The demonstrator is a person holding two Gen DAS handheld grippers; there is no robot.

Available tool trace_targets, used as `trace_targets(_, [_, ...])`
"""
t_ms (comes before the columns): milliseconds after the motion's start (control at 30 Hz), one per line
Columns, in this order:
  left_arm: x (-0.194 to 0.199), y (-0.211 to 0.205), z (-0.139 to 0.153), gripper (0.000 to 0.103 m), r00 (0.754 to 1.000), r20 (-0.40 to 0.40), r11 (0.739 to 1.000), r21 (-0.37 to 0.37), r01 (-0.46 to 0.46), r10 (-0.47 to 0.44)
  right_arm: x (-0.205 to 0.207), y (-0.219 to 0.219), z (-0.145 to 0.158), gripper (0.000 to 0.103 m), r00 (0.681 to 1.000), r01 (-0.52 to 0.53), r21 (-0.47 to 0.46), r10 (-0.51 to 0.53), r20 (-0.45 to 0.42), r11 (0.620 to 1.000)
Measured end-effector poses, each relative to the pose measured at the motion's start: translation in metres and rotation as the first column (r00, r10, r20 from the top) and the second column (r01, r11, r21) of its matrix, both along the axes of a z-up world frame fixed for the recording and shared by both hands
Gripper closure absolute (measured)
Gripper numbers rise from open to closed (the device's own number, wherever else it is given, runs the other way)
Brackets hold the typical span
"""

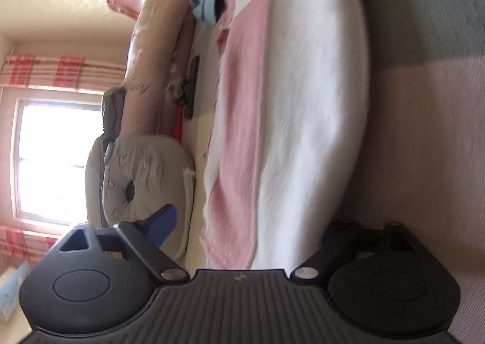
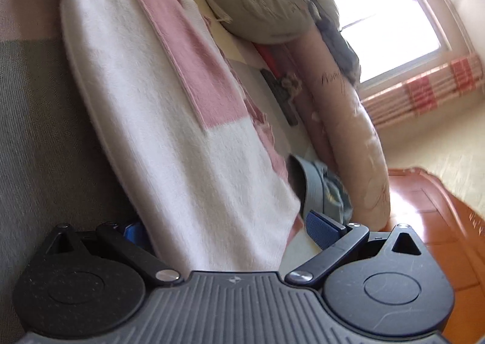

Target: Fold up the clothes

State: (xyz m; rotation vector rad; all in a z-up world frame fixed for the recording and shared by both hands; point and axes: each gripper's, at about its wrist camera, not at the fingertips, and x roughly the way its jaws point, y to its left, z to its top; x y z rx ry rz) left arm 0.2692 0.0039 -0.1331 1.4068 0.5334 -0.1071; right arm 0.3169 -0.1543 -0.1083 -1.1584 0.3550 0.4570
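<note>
A white and pink knitted garment (image 1: 291,101) lies stretched along the bed, running away from the camera. In the left wrist view, my left gripper (image 1: 251,228) stands open and wide, with the garment's near end between its fingers; one blue pad (image 1: 163,222) shows on the left and the other finger is dark and blurred. The right wrist view shows the same garment (image 2: 157,107) from its other end. My right gripper (image 2: 227,232) is open too, a blue pad (image 2: 321,228) on each side of the cloth. Neither gripper pinches the fabric.
A grey rabbit-face cushion (image 1: 142,174) and a long pink bolster (image 2: 348,119) lie beside the garment. A blue-grey bundle of cloth (image 2: 321,189) sits near the wooden headboard (image 2: 430,201). A grey and pink blanket (image 1: 430,101) covers the bed. Behind is a bright window (image 2: 382,13).
</note>
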Motion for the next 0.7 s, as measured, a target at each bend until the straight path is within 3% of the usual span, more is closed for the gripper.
trace_targets(167, [-0.006,-0.004,-0.007,0.052,1.0,-0.012,0.999,-0.034,-0.014,0.014,-0.017,0.009,-0.008,0.014,0.997,-0.065,-0.055,0.068,0.048,0.996])
trace_targets(233, [-0.009,-0.002,-0.008,0.052,1.0,-0.011,0.999,-0.029,-0.012,0.012,-0.019,0.008,-0.008,0.017,0.996,-0.077,-0.061,0.08,0.043,0.995])
trace_targets(367, [-0.011,0.012,-0.006,0.041,1.0,-0.022,1.0,0.012,-0.023,0.023,-0.009,-0.003,-0.001,0.011,0.996,-0.085,-0.095,0.088,0.02,0.992])
trace_targets(433, [-0.011,0.014,-0.006,0.044,0.999,-0.029,0.999,0.009,-0.034,0.034,-0.005,-0.005,-0.002,0.011,0.997,-0.076,-0.1,0.078,0.012,0.992])
trace_targets(533, [-0.008,0.006,-0.013,0.06,0.999,-0.027,0.999,0.028,-0.039,0.04,-0.007,-0.003,-0.006,0.014,0.997,-0.079,-0.116,0.081,0.014,0.99])
trace_targets(600, [-0.009,-0.003,-0.023,0.092,0.998,-0.044,0.998,0.057,-0.032,0.035,-0.012,0.001,-0.011,0.025,0.995,-0.089,-0.139,0.093,0.024,0.986])
trace_targets(700, [-0.013,-0.008,-0.034,0.094,0.999,-0.002,0.996,0.083,-0.038,0.039,-0.02,0.008,-0.017,0.038,0.993,-0.103,-0.173,0.111,0.038,0.98])
